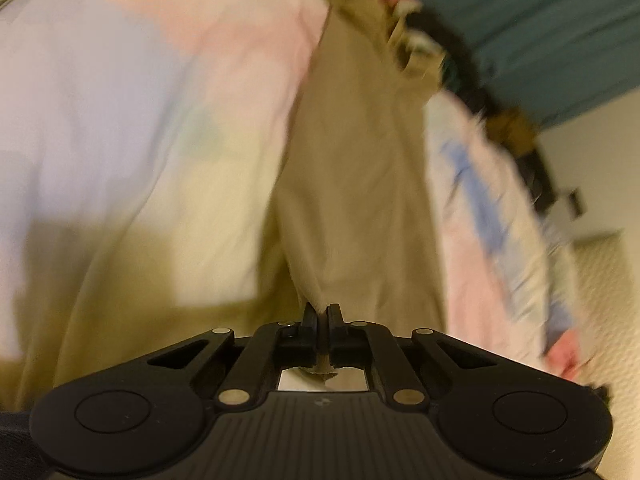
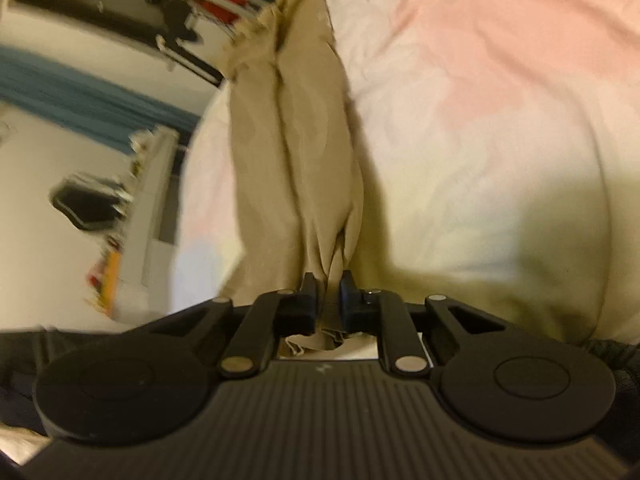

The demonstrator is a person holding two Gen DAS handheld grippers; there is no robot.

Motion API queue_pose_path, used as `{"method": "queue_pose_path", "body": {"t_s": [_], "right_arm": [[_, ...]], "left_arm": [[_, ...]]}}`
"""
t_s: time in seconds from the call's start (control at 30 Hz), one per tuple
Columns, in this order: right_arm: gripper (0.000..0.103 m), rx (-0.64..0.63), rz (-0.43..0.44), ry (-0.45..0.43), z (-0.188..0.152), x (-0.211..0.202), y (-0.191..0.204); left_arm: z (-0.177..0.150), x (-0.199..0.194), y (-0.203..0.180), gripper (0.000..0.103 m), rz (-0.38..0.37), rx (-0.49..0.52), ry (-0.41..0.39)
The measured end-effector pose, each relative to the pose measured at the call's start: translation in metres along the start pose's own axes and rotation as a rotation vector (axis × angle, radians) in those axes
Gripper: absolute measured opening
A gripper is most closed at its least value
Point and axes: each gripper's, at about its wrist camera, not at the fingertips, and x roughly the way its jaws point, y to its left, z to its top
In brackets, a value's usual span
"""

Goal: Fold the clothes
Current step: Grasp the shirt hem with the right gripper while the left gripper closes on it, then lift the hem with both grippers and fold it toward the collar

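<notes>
Now both grippers angled downward over the bedspread [image 2: 480,120], left gripper [image 1: 322,314] and right gripper [image 2: 328,284] each clenched on beige trousers [image 1: 360,180].

The left wrist view is taken from just behind the left gripper [image 1: 322,312], tilted downward along its fingers and held very near a beige garment [image 1: 360,200] lying on a pastel bedspread [image 1: 120,120], with a teal curtain [image 1: 540,32] seen far to the right. The right wrist view is taken likewise from behind the right gripper [image 2: 330,286], facing down and equally close. The same garment and bedspread are shared by both views.
</notes>
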Motion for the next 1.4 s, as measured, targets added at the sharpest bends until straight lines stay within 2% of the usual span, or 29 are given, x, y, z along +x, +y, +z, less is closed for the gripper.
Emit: {"method": "queue_pose_path", "body": {"t_s": [0.17,0.33,0.5,0.63,0.77,0.87,0.97,1.03,1.17,1.4], "right_arm": [[0.013,-0.004,0.09,-0.069,0.038,-0.022,0.028],[0.013,-0.072,0.173,-0.128,0.052,-0.06,0.055],[0.012,-0.151,0.174,-0.156,0.039,-0.085,0.056],[0.011,-0.17,0.158,-0.153,0.017,-0.099,0.04],[0.011,-0.163,0.146,-0.147,-0.008,-0.115,0.022],[0.011,-0.144,0.155,-0.164,-0.023,-0.125,0.014],[0.011,-0.119,0.164,-0.181,-0.024,-0.127,0.013],[0.011,-0.123,0.168,-0.189,-0.014,-0.123,0.018],[0.011,-0.114,0.161,-0.211,0.031,-0.099,0.04],[0.011,-0.133,0.058,-0.254,0.129,-0.006,0.085]], "left_arm": [[0.015,-0.029,-0.024,0.005,-0.153,-0.088,-0.117],[0.011,-0.067,-0.048,0.004,-0.225,-0.087,-0.2],[-0.016,-0.093,-0.051,0.004,-0.228,-0.065,-0.237],[-0.043,-0.097,-0.035,0.004,-0.217,-0.109,-0.227],[-0.073,-0.099,-0.026,0.004,-0.199,-0.119,-0.235],[-0.093,-0.104,-0.021,0.004,-0.215,-0.146,-0.237],[-0.1,-0.116,-0.014,0.004,-0.21,-0.142,-0.258],[-0.087,-0.111,-0.018,0.004,-0.206,-0.13,-0.267],[-0.028,-0.089,-0.039,0.004,-0.175,-0.106,-0.298],[0.099,-0.02,-0.065,0.004,-0.054,-0.051,-0.36]]}}
